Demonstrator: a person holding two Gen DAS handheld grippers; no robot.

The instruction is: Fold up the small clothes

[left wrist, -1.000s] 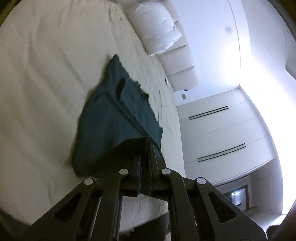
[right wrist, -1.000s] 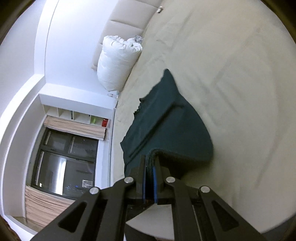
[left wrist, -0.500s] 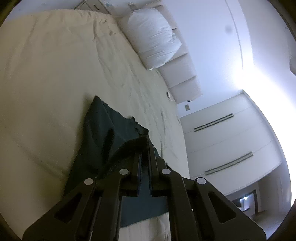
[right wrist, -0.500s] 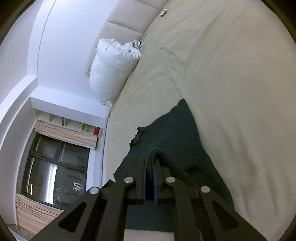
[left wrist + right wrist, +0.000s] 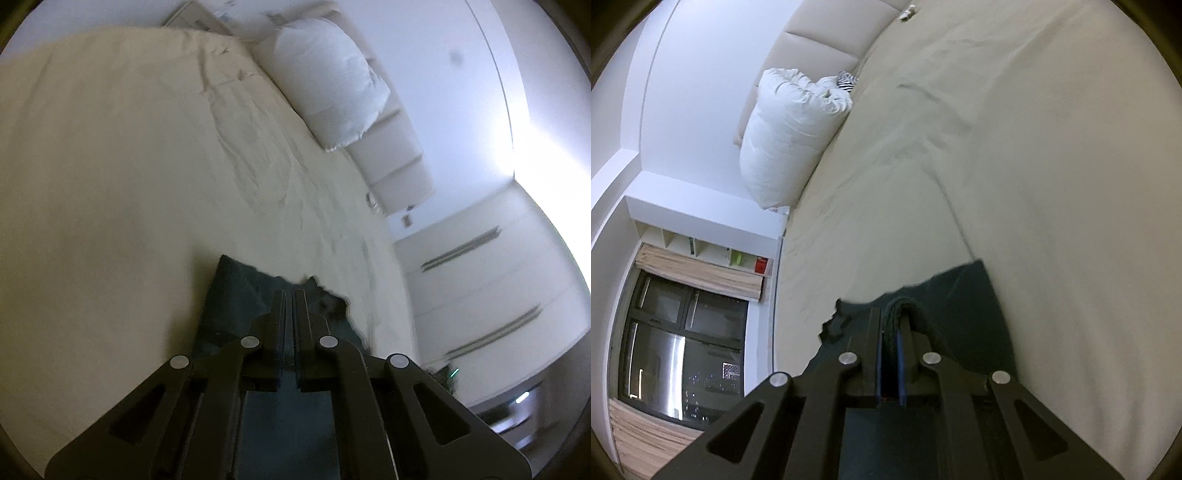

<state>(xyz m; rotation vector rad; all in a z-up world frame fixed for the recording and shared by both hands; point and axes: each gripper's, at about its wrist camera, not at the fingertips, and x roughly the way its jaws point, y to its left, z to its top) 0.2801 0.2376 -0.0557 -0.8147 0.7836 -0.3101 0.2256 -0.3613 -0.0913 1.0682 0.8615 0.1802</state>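
The fold looks only begun: both the left tongs [image 5: 293, 295] and right tongs [image 5: 890, 325] are clamped on an edge of the dark teal garment [image 5: 964, 306], which drapes onto the near part of the bed [image 5: 129, 166], with flattening and further folds apparently left.

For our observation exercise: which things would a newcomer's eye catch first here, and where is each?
First, the dark teal garment on the cream bedsheet, pinched by both the left gripper and right gripper. Next, the white pillow against the padded headboard.
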